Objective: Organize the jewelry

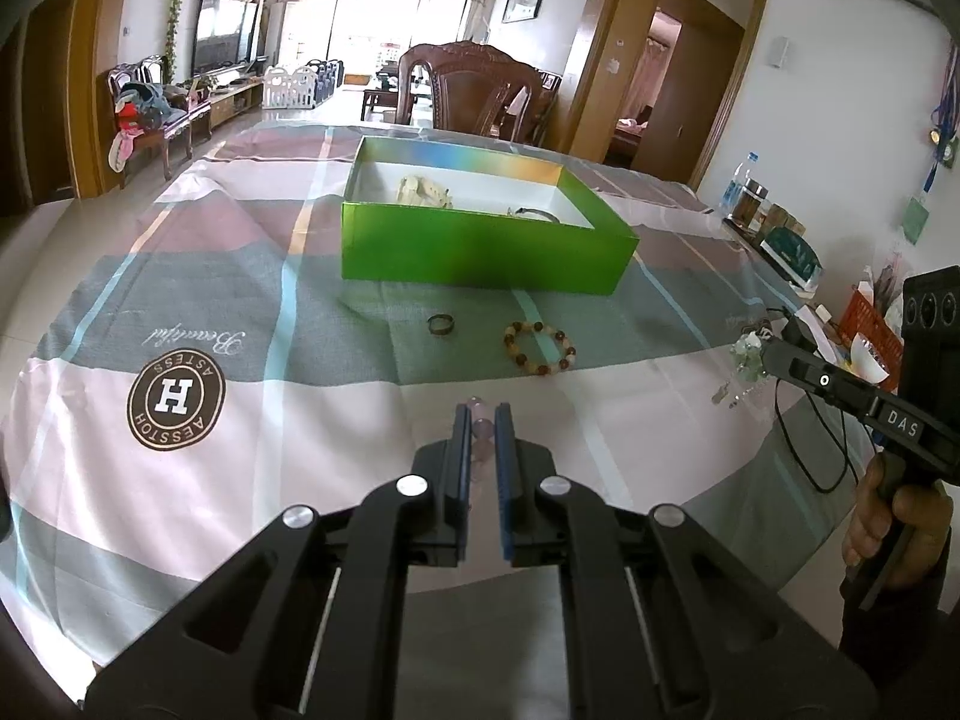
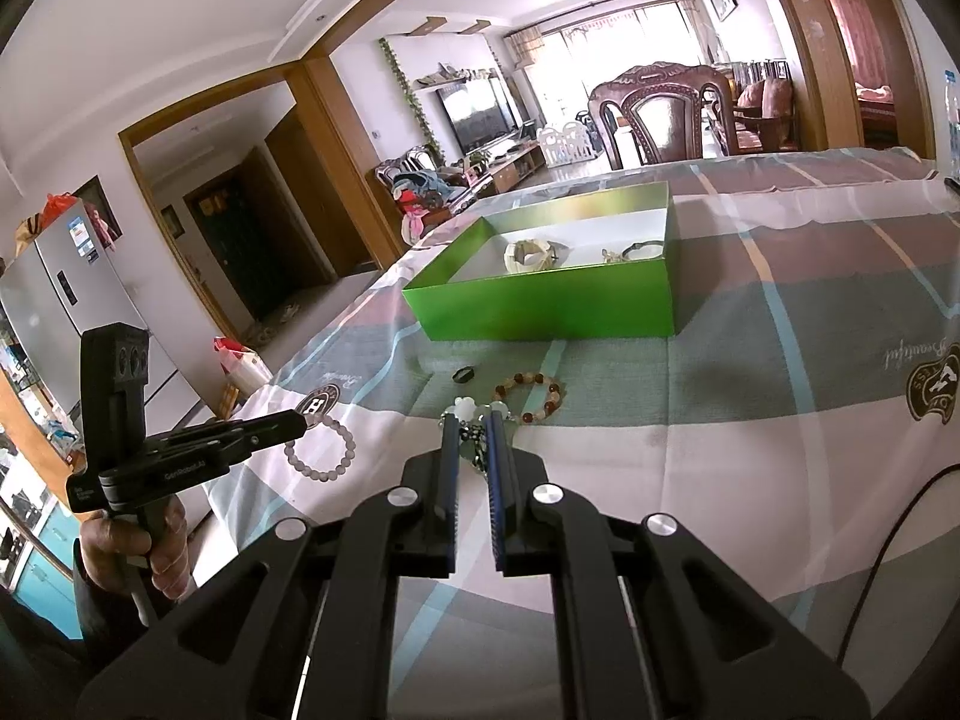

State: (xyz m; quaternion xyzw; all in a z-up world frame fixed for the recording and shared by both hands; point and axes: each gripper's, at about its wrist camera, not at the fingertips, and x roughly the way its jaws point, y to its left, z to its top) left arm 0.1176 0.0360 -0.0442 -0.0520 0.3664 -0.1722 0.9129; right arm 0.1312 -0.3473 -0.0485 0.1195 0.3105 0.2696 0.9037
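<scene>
A green box [image 1: 480,255] stands on the tablecloth and holds a pale bangle [image 1: 423,189] and a dark bracelet [image 1: 537,214]; it also shows in the right wrist view [image 2: 540,306]. In front of it lie a dark ring [image 1: 441,324] and a brown-and-cream bead bracelet [image 1: 539,348]. My left gripper [image 1: 482,420] is shut on a pink bead bracelet [image 1: 480,423], which the right wrist view shows hanging from it [image 2: 321,450]. My right gripper [image 2: 471,426] is shut on a pale green charm piece [image 2: 471,417], seen dangling in the left wrist view [image 1: 747,360].
A carved wooden chair [image 1: 474,90] stands behind the table's far edge. Bottles, jars and an orange basket [image 1: 867,330] crowd the right edge. A black cable [image 1: 804,450] trails over the cloth at right. A fridge [image 2: 72,300] stands at far left.
</scene>
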